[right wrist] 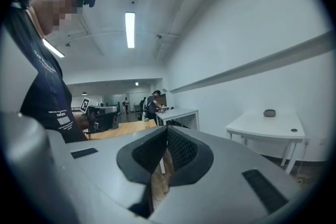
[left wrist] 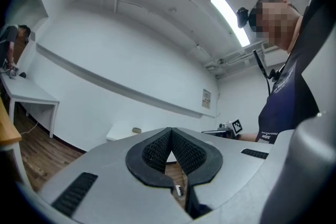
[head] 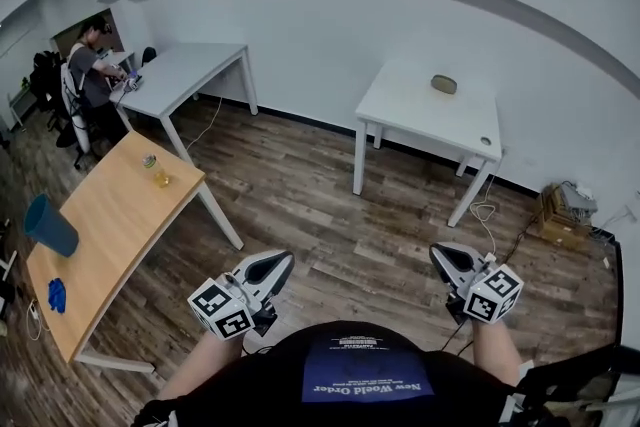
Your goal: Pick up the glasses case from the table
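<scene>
The small grey-brown oval glasses case lies on the white table, well ahead, long side left to right. The left gripper and right gripper are both pressed together, empty. The right 1 looks nearer.

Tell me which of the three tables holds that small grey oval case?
The white table at the right: the grey oval case lies on it. The wooden table carries a blue bin; a person works at the other white table.

Open office: white desks, strip lights.
</scene>
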Demonstrator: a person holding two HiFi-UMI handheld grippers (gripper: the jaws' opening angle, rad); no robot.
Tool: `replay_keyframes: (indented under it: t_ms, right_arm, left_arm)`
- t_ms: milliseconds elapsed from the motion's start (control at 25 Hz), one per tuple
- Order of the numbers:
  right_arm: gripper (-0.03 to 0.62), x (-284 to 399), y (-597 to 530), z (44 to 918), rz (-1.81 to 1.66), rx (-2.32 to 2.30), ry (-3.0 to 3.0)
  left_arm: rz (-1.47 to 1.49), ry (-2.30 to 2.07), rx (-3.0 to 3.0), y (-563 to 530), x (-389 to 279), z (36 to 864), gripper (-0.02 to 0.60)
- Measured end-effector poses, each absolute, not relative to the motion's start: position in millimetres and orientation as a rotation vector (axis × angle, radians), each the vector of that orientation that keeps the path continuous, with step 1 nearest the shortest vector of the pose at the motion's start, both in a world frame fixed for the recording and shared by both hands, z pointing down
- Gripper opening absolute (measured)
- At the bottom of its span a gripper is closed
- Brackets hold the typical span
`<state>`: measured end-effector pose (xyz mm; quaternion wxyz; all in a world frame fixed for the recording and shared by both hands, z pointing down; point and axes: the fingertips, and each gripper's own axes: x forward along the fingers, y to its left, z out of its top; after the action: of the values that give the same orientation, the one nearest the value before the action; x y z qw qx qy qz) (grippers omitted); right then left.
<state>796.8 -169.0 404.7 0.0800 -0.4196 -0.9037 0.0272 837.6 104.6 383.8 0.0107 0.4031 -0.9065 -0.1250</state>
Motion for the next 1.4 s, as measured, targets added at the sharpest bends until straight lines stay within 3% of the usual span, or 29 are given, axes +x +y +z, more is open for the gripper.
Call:
replay_keyframes:
  t_ms: [520,920,1400]
  right_arm:
    - [0.002,666,26,402,0.085,-1.357,-2.674]
    - [0.002,568,48,432,0.108,-1.403,-2.611]
    - [0.002,354,26,413,0.028,-1.666,-2.485]
  left_arm:
    - [-0.409,-2.873,1.146,300,725,387,-0.002]
    - [-0.414,-2.877,1.069,318,647,406,-0.002]
    - [-0.411,-3.029,0.819,281,480,377,-0.002]
